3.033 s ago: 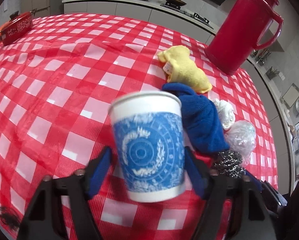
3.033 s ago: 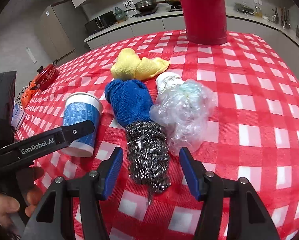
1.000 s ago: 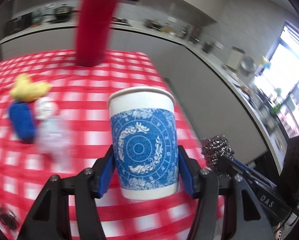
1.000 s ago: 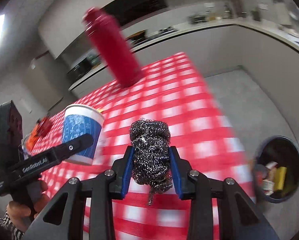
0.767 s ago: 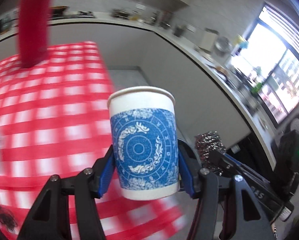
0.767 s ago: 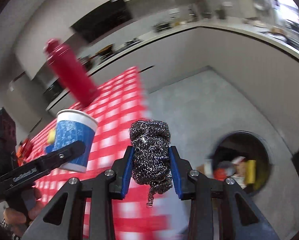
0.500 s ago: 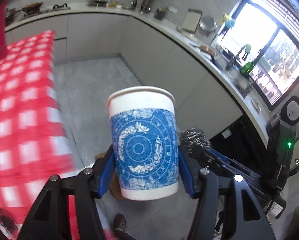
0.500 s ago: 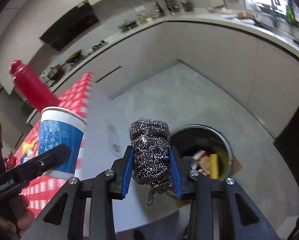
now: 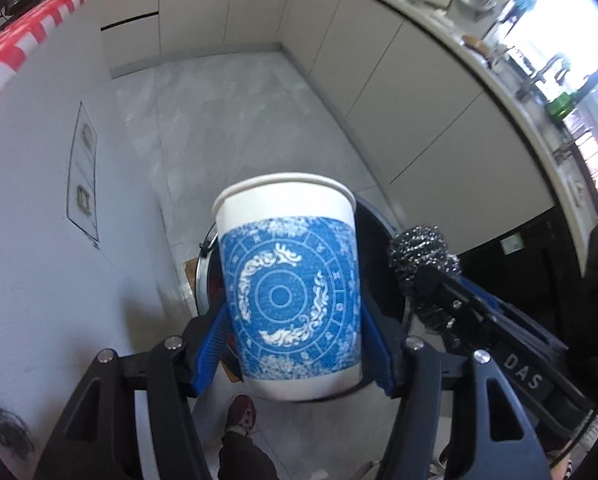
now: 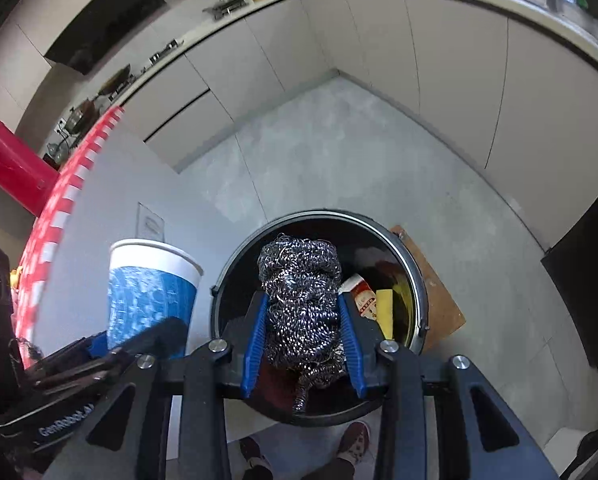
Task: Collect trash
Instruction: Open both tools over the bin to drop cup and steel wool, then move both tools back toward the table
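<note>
A white paper cup [image 9: 287, 280] with a blue round pattern stands upright between the blue pads of my left gripper [image 9: 295, 316]. The jaws are opening, but the pads still look to be against the cup's sides. A steel wool scourer [image 10: 299, 280] sits between the pads of my right gripper [image 10: 303, 304], whose jaws are opening too, with the pads still touching it. Both hang over a round black trash bin [image 10: 319, 214] on the floor. The bin holds red, white and yellow wrappers. In the left wrist view the cup hides most of the bin [image 9: 379, 216], and the scourer [image 9: 419, 248] shows at the right.
The table with the red-and-white checked cloth [image 10: 59, 208] and a red jug [image 10: 7, 160] lies to the left, its white side panel beside the bin. A brown board [image 10: 435, 300] lies under the bin. A person's shoes [image 10: 355, 440] stand just in front of it. Grey cabinets ring the floor.
Both grippers swung off the table, out over the floor and down above the bin, carrying the cup and the scourer. Both pairs of jaws stand slightly wider than before.
</note>
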`<state>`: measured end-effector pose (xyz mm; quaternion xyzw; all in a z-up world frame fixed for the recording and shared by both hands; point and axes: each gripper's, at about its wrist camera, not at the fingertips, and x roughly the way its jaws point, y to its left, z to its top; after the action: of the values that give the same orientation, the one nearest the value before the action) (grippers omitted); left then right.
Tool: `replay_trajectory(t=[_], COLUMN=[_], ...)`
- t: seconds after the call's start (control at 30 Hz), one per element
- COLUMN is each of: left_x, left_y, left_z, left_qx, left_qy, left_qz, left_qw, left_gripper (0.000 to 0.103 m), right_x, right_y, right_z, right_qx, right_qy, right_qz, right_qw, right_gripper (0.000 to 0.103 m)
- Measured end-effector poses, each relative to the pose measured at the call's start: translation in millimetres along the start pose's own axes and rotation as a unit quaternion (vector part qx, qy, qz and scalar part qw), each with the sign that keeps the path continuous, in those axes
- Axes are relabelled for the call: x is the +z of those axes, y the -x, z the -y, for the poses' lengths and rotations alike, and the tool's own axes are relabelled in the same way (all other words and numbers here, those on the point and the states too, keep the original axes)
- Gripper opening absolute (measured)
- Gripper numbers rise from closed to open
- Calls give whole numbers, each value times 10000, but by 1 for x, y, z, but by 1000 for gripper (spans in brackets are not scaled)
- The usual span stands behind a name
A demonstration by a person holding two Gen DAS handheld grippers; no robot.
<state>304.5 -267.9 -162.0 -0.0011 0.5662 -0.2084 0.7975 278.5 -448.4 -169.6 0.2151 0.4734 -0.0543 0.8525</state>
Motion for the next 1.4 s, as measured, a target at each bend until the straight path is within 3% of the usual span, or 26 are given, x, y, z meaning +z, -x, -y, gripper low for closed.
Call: replay_trajectory(t=[0.13, 0.17, 0.3, 0.6, 0.77, 0.9, 1.03, 1.4], left_x=[6, 7, 10, 20, 15, 10, 4, -37], left_y=[-10, -9, 4, 76, 126, 163, 191, 244], left_z=[2, 2, 0, -8, -37, -66, -97, -239], left_qx=[202, 238, 303, -4, -91, -190, -39, 877], left_qy=[175, 217, 218, 89, 237, 316, 349, 1164], left_qz=[-119, -92, 53, 487, 624, 859, 1068, 1415], left_qw=[9996, 9994, 9993, 9988, 9977, 9956, 9937, 9792], left_gripper=[70, 76, 79, 79, 79, 79, 79, 81], right_x=[7, 9, 14, 13, 5, -3, -11, -49], right_y=[-14, -14, -2, 49, 78, 99, 108, 84], right_z=[2, 2, 2, -26, -56, -95, -147, -317], right_qx=[-60, -60, -84, -157, -50, 81, 339, 1099], right_qy=[64, 72, 38, 76, 67, 160, 364, 1294], right_qz=[-35, -15, 135, 520, 682, 842, 911, 582], right_qw=[10000, 10000, 9999, 9985, 9976, 9963, 9946, 9838], right_gripper=[51, 51, 51, 51, 51, 52, 53, 54])
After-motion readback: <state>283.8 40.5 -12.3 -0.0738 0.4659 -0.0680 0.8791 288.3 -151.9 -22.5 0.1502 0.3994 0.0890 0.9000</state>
